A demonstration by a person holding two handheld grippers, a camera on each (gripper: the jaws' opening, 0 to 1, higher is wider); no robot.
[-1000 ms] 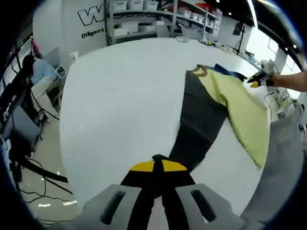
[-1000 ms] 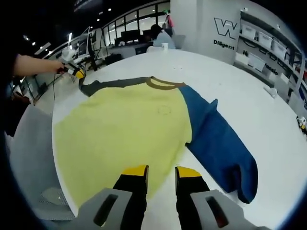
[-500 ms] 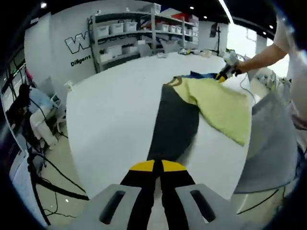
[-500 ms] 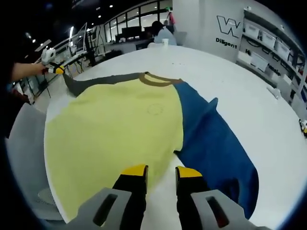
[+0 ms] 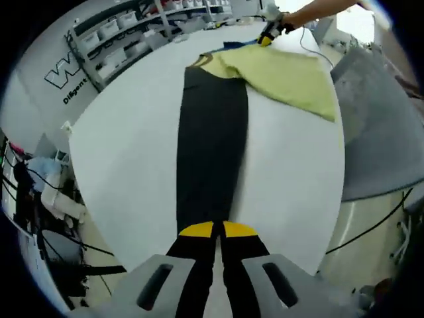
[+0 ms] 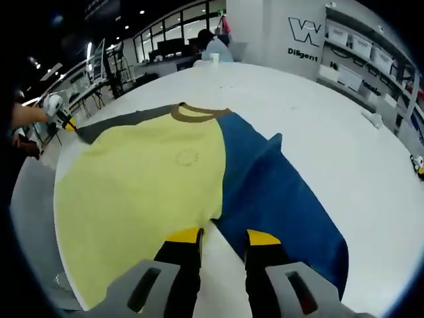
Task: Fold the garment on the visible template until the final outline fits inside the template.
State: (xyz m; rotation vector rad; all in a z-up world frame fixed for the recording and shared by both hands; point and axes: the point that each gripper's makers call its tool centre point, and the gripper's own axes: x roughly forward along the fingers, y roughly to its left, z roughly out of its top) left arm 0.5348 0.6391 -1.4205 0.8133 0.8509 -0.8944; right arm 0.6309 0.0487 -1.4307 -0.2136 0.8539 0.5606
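Shirt (image 6: pixel 146 192) lies flat on white table (image 6: pixel 331 139). Left gripper (image 5: pixel 212 230) pinches dark sleeve (image 5: pixel 211 146) end. Right gripper (image 6: pixel 214 235) parted, holding nothing, at hem.

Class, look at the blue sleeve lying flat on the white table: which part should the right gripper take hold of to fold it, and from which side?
Probably the cuff end of the blue sleeve, approached from its outer edge: it lies flat, angling away from the yellow body, so that free end lifts easily.
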